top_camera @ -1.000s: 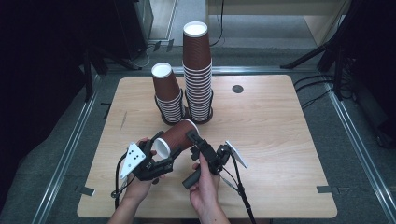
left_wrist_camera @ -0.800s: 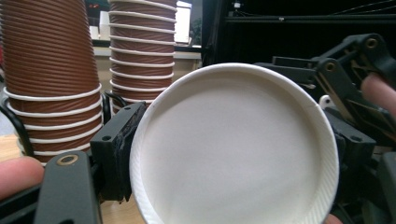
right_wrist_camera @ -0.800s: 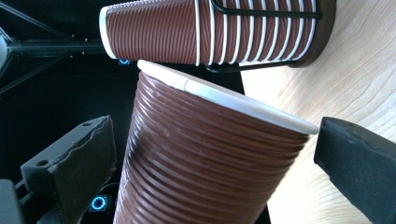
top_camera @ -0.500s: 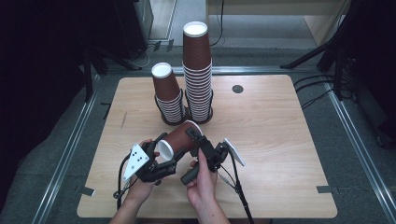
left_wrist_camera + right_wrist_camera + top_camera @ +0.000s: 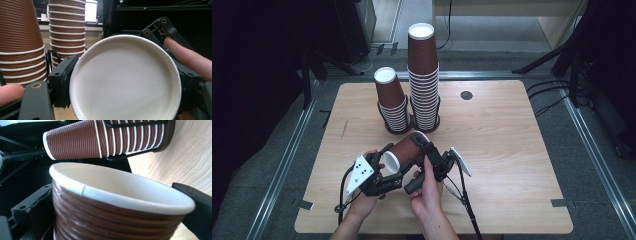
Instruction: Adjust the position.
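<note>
Hardly anything has shifted since the earlier frames: both grippers hold one brown paper cup (image 5: 404, 152) on its side above the table's near edge.

Left gripper (image 5: 384, 175) pinches the cup's base end, right gripper (image 5: 427, 150) clamps near its open rim, jaws pressed on the ribbed wall. With both holding still, the cup is probably being pulled apart from another before joining the short stack (image 5: 393, 102) or tall stack (image 5: 423, 80) at the far edge.

No text, label, brand, number or sign can be read on anything here.
</note>
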Motion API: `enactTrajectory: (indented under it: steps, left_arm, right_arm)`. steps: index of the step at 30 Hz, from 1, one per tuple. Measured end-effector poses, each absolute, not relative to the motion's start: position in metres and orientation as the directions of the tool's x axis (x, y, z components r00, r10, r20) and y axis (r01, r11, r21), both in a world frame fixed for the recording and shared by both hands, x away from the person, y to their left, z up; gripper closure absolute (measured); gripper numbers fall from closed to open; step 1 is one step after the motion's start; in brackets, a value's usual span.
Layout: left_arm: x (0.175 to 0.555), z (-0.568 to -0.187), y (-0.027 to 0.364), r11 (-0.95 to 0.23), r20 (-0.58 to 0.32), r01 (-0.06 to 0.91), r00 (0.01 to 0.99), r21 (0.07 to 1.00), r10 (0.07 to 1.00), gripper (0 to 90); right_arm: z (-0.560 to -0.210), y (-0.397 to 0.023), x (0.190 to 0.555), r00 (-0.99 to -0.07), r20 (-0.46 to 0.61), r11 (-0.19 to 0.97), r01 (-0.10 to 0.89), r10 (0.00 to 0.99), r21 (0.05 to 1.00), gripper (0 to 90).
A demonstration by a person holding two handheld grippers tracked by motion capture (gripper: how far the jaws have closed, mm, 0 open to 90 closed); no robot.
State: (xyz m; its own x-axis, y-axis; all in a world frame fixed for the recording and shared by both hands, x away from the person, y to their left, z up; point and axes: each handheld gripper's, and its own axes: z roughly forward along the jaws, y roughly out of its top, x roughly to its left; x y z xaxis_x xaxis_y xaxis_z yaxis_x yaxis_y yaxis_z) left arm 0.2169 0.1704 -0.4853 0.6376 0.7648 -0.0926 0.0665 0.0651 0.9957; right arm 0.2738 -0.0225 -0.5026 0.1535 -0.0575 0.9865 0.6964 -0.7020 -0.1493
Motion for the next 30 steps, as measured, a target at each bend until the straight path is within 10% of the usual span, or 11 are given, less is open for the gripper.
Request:
enactTrajectory:
  steps: [30]
  left_arm:
    - [0.2196, -0.4874, 0.1705, 0.062, -0.121, 0.115, 0.638, 0.991, 0.76, 18.3]
  right_arm:
    - [-0.5032, -0.0242, 0.2771, 0.212, 0.974, -0.672, 0.711, -0.074, -0.206, 9.5]
